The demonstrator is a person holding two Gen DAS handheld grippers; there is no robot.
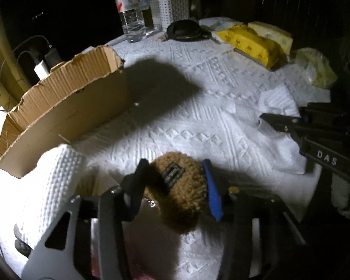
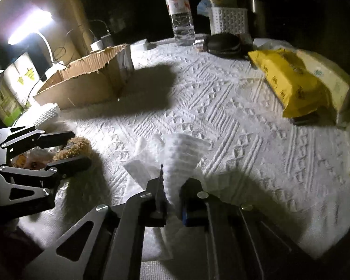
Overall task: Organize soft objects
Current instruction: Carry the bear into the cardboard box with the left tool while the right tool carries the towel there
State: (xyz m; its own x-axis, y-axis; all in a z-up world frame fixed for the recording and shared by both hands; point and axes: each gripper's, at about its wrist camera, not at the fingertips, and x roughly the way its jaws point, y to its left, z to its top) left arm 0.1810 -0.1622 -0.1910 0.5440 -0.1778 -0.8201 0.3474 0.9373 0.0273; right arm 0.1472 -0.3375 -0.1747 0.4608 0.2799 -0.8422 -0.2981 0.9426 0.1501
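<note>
The room is dark beyond the table (image 2: 233,107), which is lit hard from the left by a lamp (image 2: 30,25) and covered by a white cloth embossed with diamonds and ridges. A tan wall shows behind the lamp, with cables and a white charger (image 1: 41,68) at the table's left edge. A torn-edged cardboard box (image 1: 65,107) stands open on the left half and throws a long shadow across the cloth. At the far edge stand a water bottle (image 2: 180,11), a white lattice basket (image 2: 228,19) and a dark round pouch (image 1: 184,30). On the right lie a yellow tissue pack (image 2: 289,81) and, just beside it, a paler pack (image 1: 271,33).

A white paper-towel roll (image 1: 51,182) lies near the box's front corner. The left gripper (image 1: 172,179) has its fingers closed against a brown fuzzy toy (image 1: 177,193), held just above the cloth at the near edge, beside the roll. The right gripper (image 2: 172,193) has its fingers nearly together, pinching a crumpled white tissue (image 2: 182,156) whose loose end fans upward over the cloth, right of the toy.
</note>
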